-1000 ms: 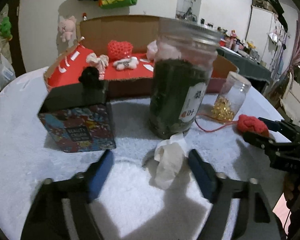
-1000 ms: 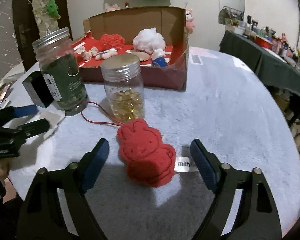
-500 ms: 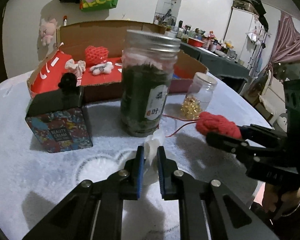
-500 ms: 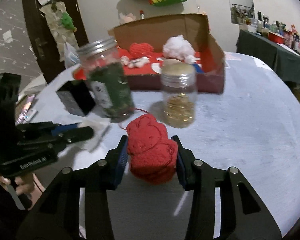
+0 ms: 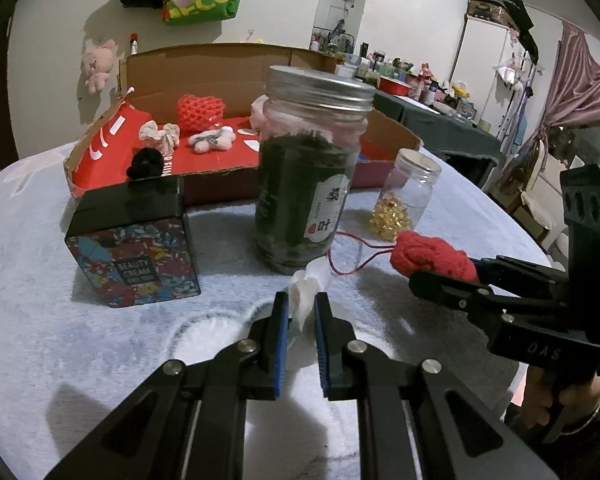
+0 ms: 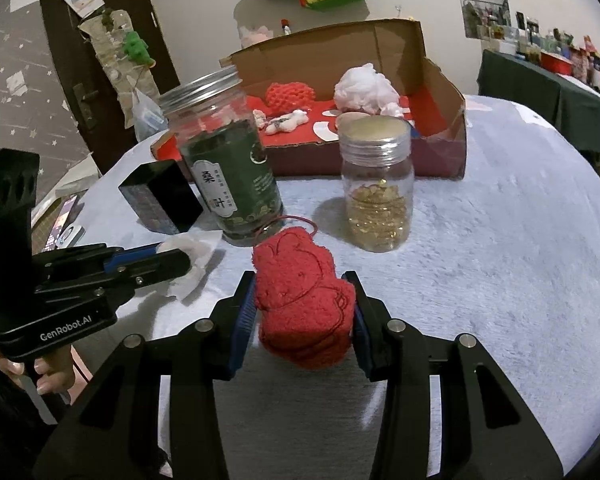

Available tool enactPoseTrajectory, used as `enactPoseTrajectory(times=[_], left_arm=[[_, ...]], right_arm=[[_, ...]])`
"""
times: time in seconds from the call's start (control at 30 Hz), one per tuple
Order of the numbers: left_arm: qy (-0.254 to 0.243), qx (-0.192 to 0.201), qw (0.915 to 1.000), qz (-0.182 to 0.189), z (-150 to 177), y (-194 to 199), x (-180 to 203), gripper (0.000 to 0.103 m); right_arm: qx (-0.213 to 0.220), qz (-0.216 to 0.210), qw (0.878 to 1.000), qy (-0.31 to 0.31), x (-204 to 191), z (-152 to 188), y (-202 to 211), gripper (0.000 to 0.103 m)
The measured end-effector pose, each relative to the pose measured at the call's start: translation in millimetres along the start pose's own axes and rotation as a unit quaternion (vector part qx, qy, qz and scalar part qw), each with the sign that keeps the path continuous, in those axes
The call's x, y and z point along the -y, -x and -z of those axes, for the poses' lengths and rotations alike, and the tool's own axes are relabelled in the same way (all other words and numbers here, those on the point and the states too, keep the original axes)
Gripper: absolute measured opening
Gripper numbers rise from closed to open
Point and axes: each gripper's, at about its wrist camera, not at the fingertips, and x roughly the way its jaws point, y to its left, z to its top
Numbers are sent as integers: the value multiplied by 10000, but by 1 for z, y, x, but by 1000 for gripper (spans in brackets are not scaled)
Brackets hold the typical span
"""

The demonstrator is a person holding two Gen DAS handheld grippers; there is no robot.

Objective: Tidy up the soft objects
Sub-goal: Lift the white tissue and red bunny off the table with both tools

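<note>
The left claw (image 5: pixel 301 322) is closed on a crumpled white tissue (image 5: pixel 306 288); the right claw (image 6: pixel 303 312) is closed on a red knitted toy (image 6: pixel 302 300). The cardboard box (image 6: pixel 440 80) with other soft things lies straight ahead of both claws, beyond the green jar (image 6: pixel 230 168) and the small jar (image 6: pixel 376 184). I judge both loads must go above the jars. The right claw has open room on its right side.

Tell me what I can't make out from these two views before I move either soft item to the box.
- Open cardboard box, left wrist view: the tall dark-leaf jar hides its middle.
- Crumpled white tissue, same view: lower part hidden between the left gripper jaws.
- Red knitted plush, right wrist view: underside unseen, so lift-off unclear.
</note>
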Motion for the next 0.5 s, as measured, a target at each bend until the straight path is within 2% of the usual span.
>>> enactPoseTrajectory(times=[0.5], left_arm=[[61,46,9999,-147,-1,11,-15,13]], right_arm=[[-54,119,9999,-7,11,1,5,41]])
